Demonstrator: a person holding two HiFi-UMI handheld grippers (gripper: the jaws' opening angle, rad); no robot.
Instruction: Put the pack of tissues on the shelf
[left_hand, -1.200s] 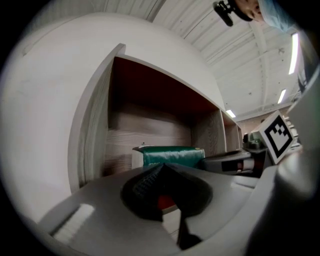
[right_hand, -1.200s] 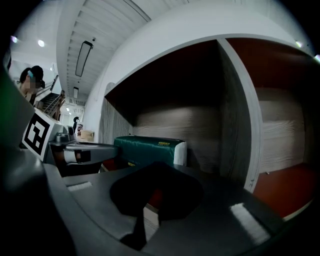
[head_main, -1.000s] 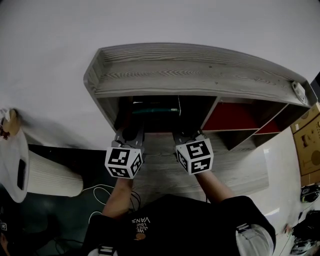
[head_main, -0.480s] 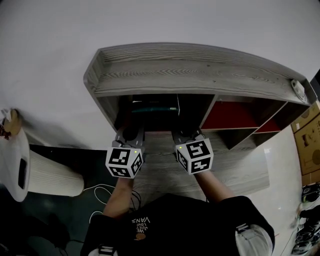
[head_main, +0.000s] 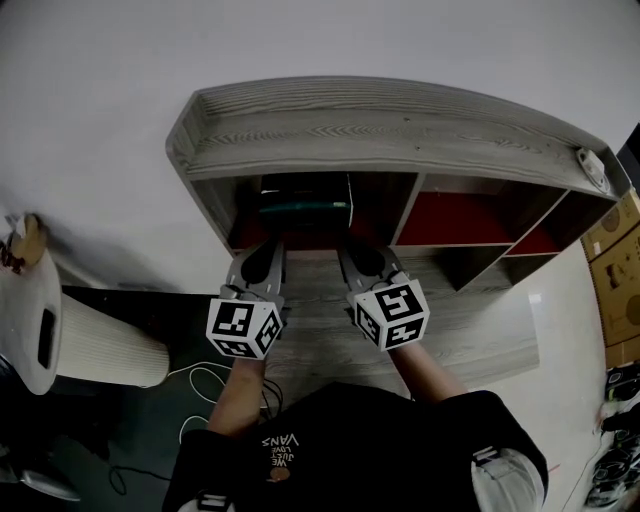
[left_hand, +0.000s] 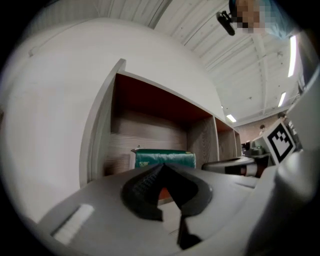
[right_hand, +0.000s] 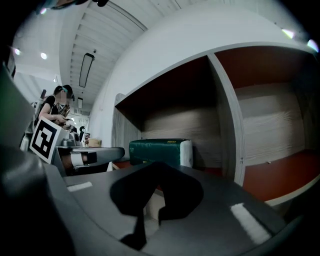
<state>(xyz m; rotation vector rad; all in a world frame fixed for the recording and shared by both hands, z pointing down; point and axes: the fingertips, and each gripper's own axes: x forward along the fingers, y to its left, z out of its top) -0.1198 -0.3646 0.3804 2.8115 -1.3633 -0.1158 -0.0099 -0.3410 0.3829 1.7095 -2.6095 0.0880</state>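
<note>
Left claw (head_main: 266, 252) and right claw (head_main: 354, 252), closed and empty, have backed out of the shelf (head_main: 380, 130); tissue pack (head_main: 305, 207) stays inside

Head view looks steeply down on the shelf (head_main: 380, 140); both gripper views look level, near, into its left compartment (head_main: 300, 215)

Shelf (head_main: 380, 130): matt grey boards with a streaked wood grain; compartment floors and ceilings are smooth and red-brown. Pack of tissues (right_hand: 159, 150): green plastic film wrap with a slight sheen. Left tongs (left_hand: 161, 169) and right tongs (right_hand: 152, 167): smooth matt grey plastic bodies; left pads (left_hand: 142, 185) black and ribbed.
</note>
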